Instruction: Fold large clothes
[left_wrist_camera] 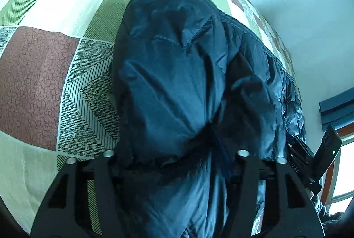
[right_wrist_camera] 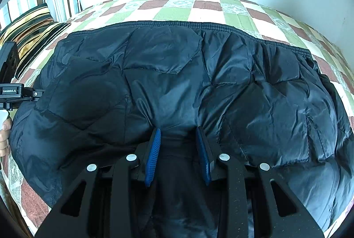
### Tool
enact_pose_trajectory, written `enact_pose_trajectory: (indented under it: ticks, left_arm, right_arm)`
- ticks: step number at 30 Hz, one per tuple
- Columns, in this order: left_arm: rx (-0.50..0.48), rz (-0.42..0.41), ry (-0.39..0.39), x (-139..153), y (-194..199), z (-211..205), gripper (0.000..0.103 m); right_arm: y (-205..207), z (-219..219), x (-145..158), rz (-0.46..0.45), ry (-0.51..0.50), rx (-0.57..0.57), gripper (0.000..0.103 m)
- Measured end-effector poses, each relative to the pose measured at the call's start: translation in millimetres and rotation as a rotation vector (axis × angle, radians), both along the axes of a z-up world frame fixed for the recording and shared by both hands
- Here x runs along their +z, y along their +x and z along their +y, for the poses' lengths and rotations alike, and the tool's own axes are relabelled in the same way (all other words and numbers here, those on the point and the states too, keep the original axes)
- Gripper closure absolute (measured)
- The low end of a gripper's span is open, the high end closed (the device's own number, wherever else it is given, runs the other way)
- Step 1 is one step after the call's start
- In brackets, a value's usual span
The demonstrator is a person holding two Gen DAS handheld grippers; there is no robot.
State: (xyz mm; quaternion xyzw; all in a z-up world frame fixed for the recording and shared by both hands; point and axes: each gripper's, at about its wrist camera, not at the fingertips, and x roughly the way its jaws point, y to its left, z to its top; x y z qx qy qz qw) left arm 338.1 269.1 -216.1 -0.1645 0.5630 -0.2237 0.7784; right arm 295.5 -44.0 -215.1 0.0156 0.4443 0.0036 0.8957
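Note:
A dark navy quilted puffer jacket [right_wrist_camera: 177,65] lies spread across the bed, its ribbed hem [right_wrist_camera: 199,24] along the far side. My right gripper [right_wrist_camera: 178,129] is shut on a bunched fold at the jacket's near edge, and one blue pad [right_wrist_camera: 154,149] presses on it from each side. In the left wrist view the jacket [left_wrist_camera: 177,72] rises as a folded mound and drapes over my left gripper [left_wrist_camera: 177,140]. That hides its fingers, but creases run into the gap between the jaws. The left gripper's body [right_wrist_camera: 8,87] shows at the jacket's left end.
A checked green, brown and white bedspread [left_wrist_camera: 44,72] covers the bed [right_wrist_camera: 177,7]. Striped pillows [right_wrist_camera: 33,23] lean at the far left corner. A pale wall [left_wrist_camera: 298,5] runs behind the bed and a window [left_wrist_camera: 345,160] is at the right. A hand [right_wrist_camera: 3,134] holds the left tool.

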Motion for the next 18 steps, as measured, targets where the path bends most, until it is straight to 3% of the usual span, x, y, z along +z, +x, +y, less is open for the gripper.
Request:
enact_pose_trajectory:
  ticks: [3, 6, 10, 18]
  left_arm:
    - [0.001, -0.030, -0.011, 9.2, -6.1, -1.9, 0.073]
    - [0.010, -0.053, 0.017, 21.7, -9.3, -5.3, 0.080]
    - [0.012, -0.101, 0.071, 41.0, -17.2, -21.0, 0.084]
    - [-0.003, -0.205, 0.006, 104.3, -35.7, -48.1, 0.085]
  right_arm:
    - [-0.1, 0.4, 0.7, -0.002, -0.001, -0.001, 0.070]
    - [0.5, 1.0, 0.4, -0.001, -0.002, -0.001, 0.070]
    - [0.5, 1.4, 0.4, -0.001, -0.004, -0.002, 0.070]
    - [0.2, 2.0, 0.8, -0.006, -0.008, 0.001, 0.070]
